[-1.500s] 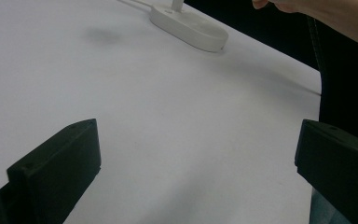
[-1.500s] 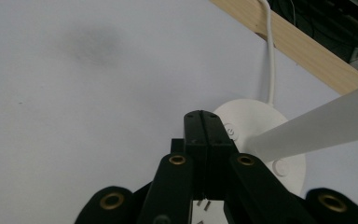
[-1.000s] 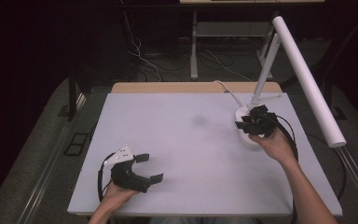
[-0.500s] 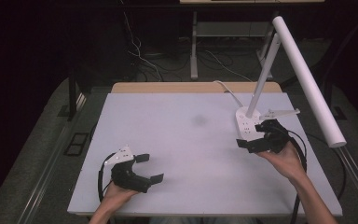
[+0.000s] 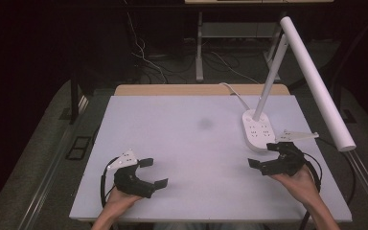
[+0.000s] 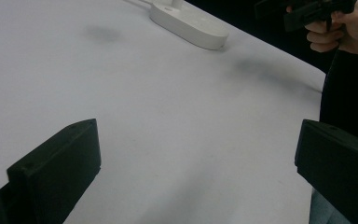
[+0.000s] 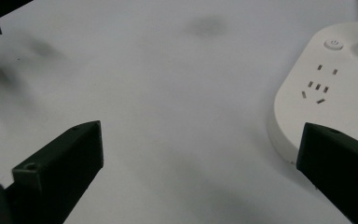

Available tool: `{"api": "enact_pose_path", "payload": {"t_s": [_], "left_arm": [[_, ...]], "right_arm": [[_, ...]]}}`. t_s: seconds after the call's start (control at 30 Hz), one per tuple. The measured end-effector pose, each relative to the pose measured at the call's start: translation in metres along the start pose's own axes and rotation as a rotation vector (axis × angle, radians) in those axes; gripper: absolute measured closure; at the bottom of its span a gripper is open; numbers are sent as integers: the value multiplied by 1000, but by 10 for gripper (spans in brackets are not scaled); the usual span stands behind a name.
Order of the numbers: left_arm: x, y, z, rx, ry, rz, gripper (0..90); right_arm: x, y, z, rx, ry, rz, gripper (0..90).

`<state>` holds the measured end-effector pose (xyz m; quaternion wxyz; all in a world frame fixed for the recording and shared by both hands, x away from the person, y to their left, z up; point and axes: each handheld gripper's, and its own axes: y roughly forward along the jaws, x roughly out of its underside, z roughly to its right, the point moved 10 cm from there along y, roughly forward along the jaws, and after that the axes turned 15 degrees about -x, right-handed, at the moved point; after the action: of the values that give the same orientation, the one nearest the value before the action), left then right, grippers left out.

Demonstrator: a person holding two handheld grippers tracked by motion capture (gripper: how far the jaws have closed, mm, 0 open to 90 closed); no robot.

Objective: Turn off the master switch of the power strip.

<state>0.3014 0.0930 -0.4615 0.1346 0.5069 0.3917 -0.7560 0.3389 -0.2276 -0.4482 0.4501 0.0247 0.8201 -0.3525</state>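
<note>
A white desk lamp stands at the right of the white table [image 5: 191, 143]. Its flat base [image 5: 256, 129] carries sockets and a power button [image 7: 333, 44], and a long tube head [image 5: 316, 81] slants out over the right edge. My right gripper [image 5: 262, 154] hovers just in front of the base, open and holding nothing; the base [image 7: 335, 88] lies beyond its right jaw. Near the front left, my left gripper [image 5: 154, 172] is open and holds nothing. From the left gripper [image 6: 196, 158] the base [image 6: 189, 23] lies far off.
A faint dark smudge [image 5: 205, 123] marks the table's middle. The lamp's white cable [image 5: 235, 93] runs off the back edge. A wooden strip [image 5: 196, 89] borders the far side. Cables and desk legs [image 5: 200, 43] stand on the dark floor behind.
My right gripper has drawn back from over the lamp base toward the front edge and now sits just before it. The left gripper has stayed put.
</note>
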Motion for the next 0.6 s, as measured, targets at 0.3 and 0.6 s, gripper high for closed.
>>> {"api": "enact_pose_path", "payload": {"t_s": [0.3, 0.6], "left_arm": [[0, 0, 0, -3, -3, -2, 0], [1, 0, 0, -3, -4, -3, 0]], "right_arm": [[21, -3, -9, -8, 2, 38, 0], [42, 4, -17, -12, -9, 56, 0]]}}
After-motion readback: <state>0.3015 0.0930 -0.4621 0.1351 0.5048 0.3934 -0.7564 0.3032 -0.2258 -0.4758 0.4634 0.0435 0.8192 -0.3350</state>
